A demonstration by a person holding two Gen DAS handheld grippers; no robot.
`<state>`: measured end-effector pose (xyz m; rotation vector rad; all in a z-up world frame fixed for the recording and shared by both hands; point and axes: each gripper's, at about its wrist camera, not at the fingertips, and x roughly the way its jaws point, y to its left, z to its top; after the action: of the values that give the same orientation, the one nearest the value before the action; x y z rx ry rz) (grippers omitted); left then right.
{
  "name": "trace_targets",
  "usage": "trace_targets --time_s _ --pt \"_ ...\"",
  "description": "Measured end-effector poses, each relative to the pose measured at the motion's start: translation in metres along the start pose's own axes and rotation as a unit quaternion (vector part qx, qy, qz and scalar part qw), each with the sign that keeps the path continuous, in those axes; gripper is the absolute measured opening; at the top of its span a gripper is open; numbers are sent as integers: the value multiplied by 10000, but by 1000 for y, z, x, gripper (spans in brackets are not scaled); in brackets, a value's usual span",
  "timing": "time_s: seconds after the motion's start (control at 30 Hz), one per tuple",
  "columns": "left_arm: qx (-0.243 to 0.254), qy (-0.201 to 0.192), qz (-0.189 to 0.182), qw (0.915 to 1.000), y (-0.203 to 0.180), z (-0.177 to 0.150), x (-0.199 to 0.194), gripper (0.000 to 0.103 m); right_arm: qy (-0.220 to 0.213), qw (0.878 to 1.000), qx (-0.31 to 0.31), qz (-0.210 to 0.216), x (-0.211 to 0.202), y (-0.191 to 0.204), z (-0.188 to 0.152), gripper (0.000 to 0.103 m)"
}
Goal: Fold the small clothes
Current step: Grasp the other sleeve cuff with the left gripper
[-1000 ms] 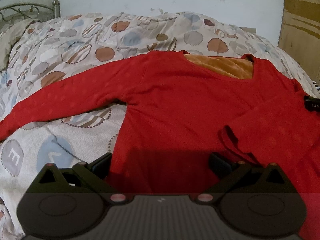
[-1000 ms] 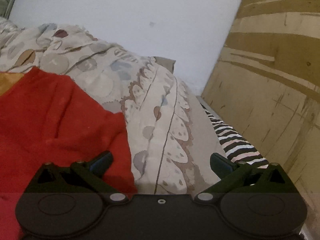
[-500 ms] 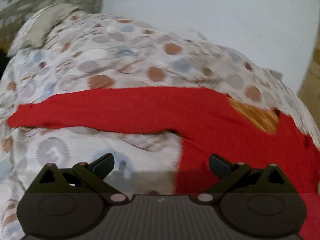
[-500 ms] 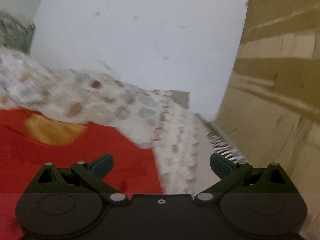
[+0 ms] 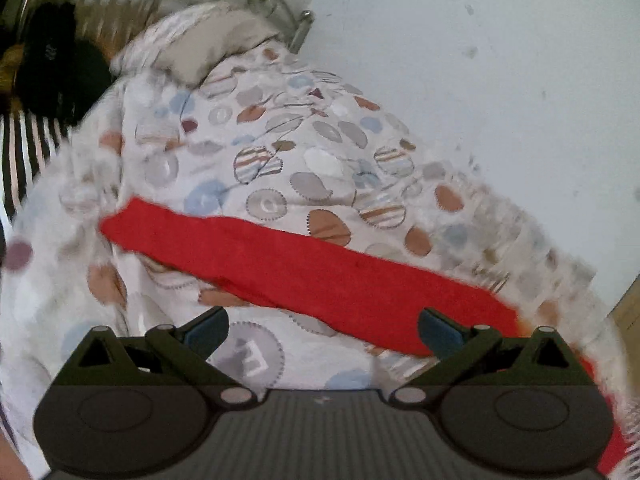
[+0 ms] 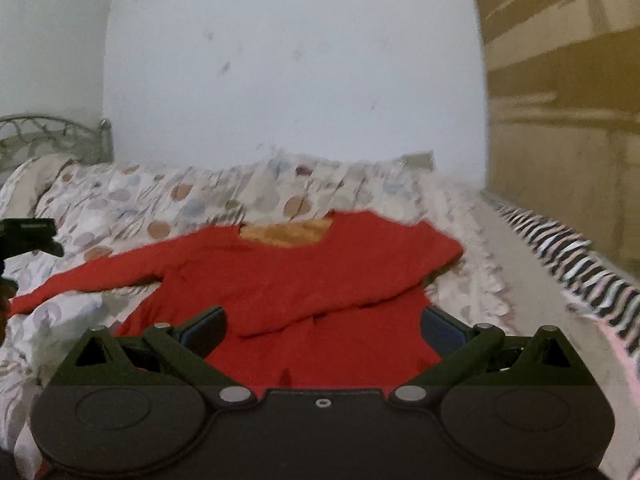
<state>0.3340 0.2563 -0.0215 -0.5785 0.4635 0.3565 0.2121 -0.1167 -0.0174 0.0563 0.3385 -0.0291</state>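
Observation:
A red long-sleeved top (image 6: 304, 280) with an orange lining at the neck lies flat on the bed. Its right sleeve is folded across the body; its left sleeve (image 5: 288, 264) stretches out straight over the quilt. My left gripper (image 5: 322, 328) is open and empty, just in front of that outstretched sleeve, above the quilt. My right gripper (image 6: 322, 324) is open and empty, above the lower body of the top. The left gripper shows as a dark shape at the left edge of the right wrist view (image 6: 28, 236).
A quilt with circle patterns (image 5: 312, 152) covers the bed. A pillow (image 5: 200, 44) and metal headboard (image 6: 52, 132) are at the left. A striped cloth (image 6: 580, 264) lies along the right side by a wooden panel (image 6: 560, 120). A white wall stands behind.
My left gripper has swung left from the top's body to the outstretched sleeve. My right gripper has pulled back and turned left, so the whole top now shows. Both stayed open.

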Motion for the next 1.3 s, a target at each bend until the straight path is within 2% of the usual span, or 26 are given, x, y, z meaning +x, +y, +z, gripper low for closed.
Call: trace_targets --time_s 0.1,0.13,0.2,0.23,0.3,0.37,0.5,0.6,0.67,0.77,0.87,1.0,1.07,1.17,1.2,1.23,1.27,1.3 --pt "-435 429 -867 9944 42 17 11 103 141 9993 170 312 -9 1 -1 103" --pt "-414 534 -975 9929 61 27 17 103 162 9988 184 419 -11 -1 -1 103" --pt "-284 495 -595 9966 85 43 23 103 14 9983 -1 591 -16 -2 -1 103" --pt "-230 418 -481 9977 99 52 25 103 -65 9984 -124 539 -17 -2 -1 103" --pt "-156 347 -483 9981 126 63 32 103 -95 9991 -285 308 -11 -1 -3 103" --pt "-159 440 -472 9978 149 68 42 103 6 9994 -210 288 5 -3 -6 103" --pt "-847 915 -602 9904 190 61 69 103 245 9991 222 279 33 -12 -16 103" --pt "-1460 918 -724 9824 209 57 87 102 396 9986 295 200 51 -11 -27 103" --pt "-1789 895 -741 9770 217 55 101 103 484 9982 252 259 61 -8 -34 103" --pt "-2038 711 -536 9749 220 51 116 102 683 9962 184 503 73 -7 -42 103" --pt "-2024 503 -304 9775 212 51 119 102 853 9936 268 688 79 -10 -47 103" --pt "-1968 20 -239 9801 204 48 109 96 919 9917 472 764 82 -14 -51 103" --pt "-1864 7 -225 9822 203 50 113 96 883 9916 512 800 82 -15 -53 103" --pt "-2013 31 -176 9794 212 52 122 80 873 9918 490 797 82 -14 -54 103" --pt "-1980 -13 -128 9801 214 53 123 71 871 9918 485 800 82 -14 -54 103" --pt "-1944 -59 -66 9809 215 54 124 58 871 9918 486 802 81 -13 -54 103" --pt "-1910 -93 18 9815 216 55 125 49 873 9917 491 803 81 -13 -54 103" --pt "-1887 -116 111 9819 216 55 126 28 873 9918 493 798 81 -13 -54 103"
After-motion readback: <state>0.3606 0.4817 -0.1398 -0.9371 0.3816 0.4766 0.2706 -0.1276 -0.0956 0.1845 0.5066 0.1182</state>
